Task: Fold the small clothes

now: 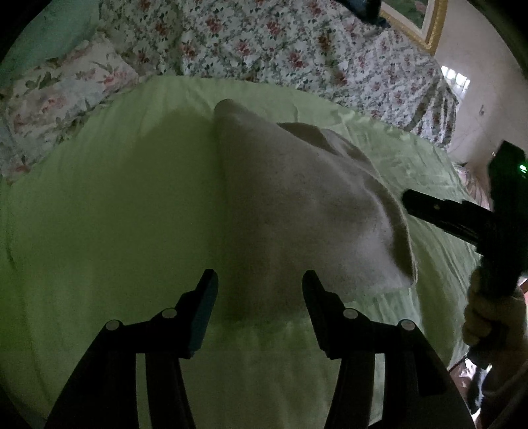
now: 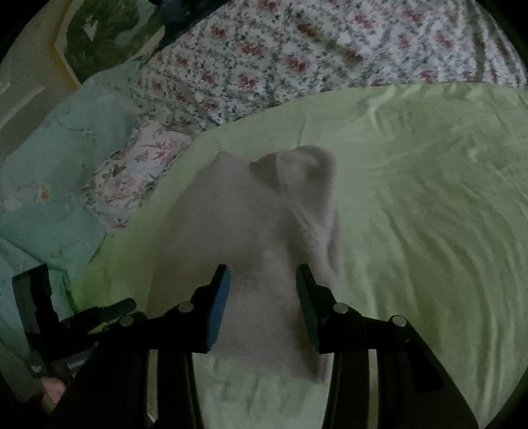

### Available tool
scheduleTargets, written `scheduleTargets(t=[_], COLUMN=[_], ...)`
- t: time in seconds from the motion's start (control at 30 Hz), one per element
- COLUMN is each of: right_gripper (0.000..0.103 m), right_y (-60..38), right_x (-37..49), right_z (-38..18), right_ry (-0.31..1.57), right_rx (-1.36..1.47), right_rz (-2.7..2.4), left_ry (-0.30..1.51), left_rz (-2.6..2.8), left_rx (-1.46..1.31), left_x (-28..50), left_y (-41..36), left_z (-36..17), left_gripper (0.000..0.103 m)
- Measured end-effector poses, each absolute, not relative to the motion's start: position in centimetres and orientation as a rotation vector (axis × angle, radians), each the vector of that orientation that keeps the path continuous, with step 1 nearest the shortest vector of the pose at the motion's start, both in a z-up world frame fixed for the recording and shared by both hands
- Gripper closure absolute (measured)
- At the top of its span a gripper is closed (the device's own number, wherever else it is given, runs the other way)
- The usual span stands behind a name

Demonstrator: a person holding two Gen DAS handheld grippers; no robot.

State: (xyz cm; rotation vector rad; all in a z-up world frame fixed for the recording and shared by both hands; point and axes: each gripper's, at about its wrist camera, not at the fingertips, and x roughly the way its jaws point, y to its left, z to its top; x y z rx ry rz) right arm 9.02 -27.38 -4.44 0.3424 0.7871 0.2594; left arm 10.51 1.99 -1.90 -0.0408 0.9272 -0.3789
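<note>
A small off-white garment [image 1: 297, 211] lies on the light green sheet [image 1: 99, 214], partly folded, with a flap turned over at its far end. My left gripper [image 1: 260, 283] is open and empty, hovering just over the garment's near edge. My right gripper [image 2: 262, 280] is open and empty, its fingers either side of the garment's [image 2: 257, 224] near part, just above it. The right gripper also shows in the left wrist view [image 1: 409, 199], beside the garment's right edge. The left gripper shows at the lower left of the right wrist view [image 2: 125, 305].
A floral bedspread [image 1: 280, 43] covers the bed beyond the green sheet [image 2: 412, 214]. A floral pillow [image 1: 59, 99] and a pale teal pillow [image 2: 59, 165] lie at the side. A gold-framed picture [image 1: 419, 19] leans at the far corner.
</note>
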Motion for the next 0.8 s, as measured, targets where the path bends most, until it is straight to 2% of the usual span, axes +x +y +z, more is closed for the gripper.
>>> scheduleTargets(t=[0.27, 0.53, 0.63, 0.8], right_gripper=[0.059, 0.059, 0.056, 0.053], right_y=[-29.3, -28.6, -28.3, -28.0], right_x=[13.3, 12.2, 10.8, 8.3], right_z=[-9.1, -7.9, -7.3, -6.5], right_ry=[0.862, 0.853, 0.851, 0.835], right_rx=[0.391, 0.353, 0.335, 0.318], right_rz=[0.202, 0.192, 0.183, 0.187], left_ry=[1.011, 1.025, 1.028, 1.021], left_rz=[-0.341, -0.333, -0.332, -0.318], left_rx=[-0.008, -0.021, -0.027, -0.016], left_x=[11.9, 11.9, 11.4, 10.5], left_y=[1.4, 1.5, 1.8, 2.1], left_z=[-4.6, -5.1, -5.1, -4.8], left_gripper=[0.046, 0.045, 0.044, 0.035])
